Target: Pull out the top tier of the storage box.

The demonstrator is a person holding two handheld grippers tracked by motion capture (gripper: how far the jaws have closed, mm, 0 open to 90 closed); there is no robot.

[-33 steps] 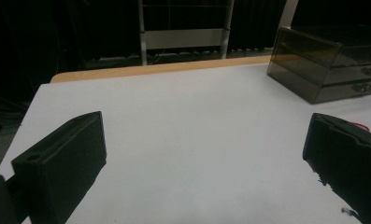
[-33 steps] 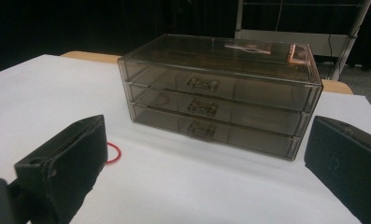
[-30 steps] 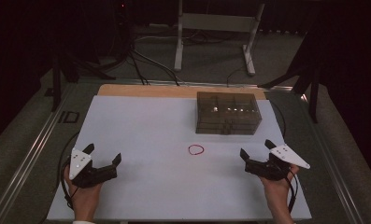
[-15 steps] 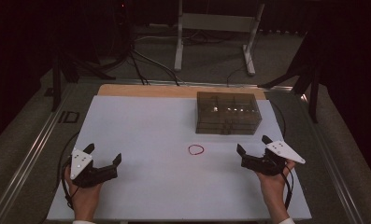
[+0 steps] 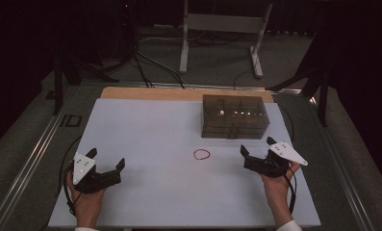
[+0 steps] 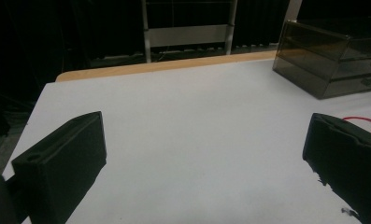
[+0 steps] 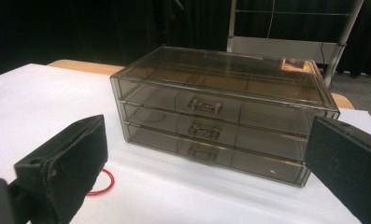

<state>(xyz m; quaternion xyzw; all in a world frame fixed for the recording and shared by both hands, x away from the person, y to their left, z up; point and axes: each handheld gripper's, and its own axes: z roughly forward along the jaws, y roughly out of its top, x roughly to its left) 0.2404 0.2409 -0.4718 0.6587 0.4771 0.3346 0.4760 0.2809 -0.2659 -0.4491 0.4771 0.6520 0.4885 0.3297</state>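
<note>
A smoky see-through box with three shut drawers stands at the back right of the white mat. Seen close in the right gripper view, the drawer box faces me with its small handles. A red rubber band lies flat in front of the box, and the same band peeks out past the left jaw. My right gripper is open, just right of the band and in front of the box. At the front left, my left gripper is open over bare mat with nothing between its jaws.
A wooden strip runs along the mat's far edge. Beyond it stand a white metal frame and floor cables. Metal rails flank the table. In the left gripper view the box and the band lie far right.
My right gripper has moved left and a little forward, closer to the red band and the drawer box. The left gripper has stayed where it was.
</note>
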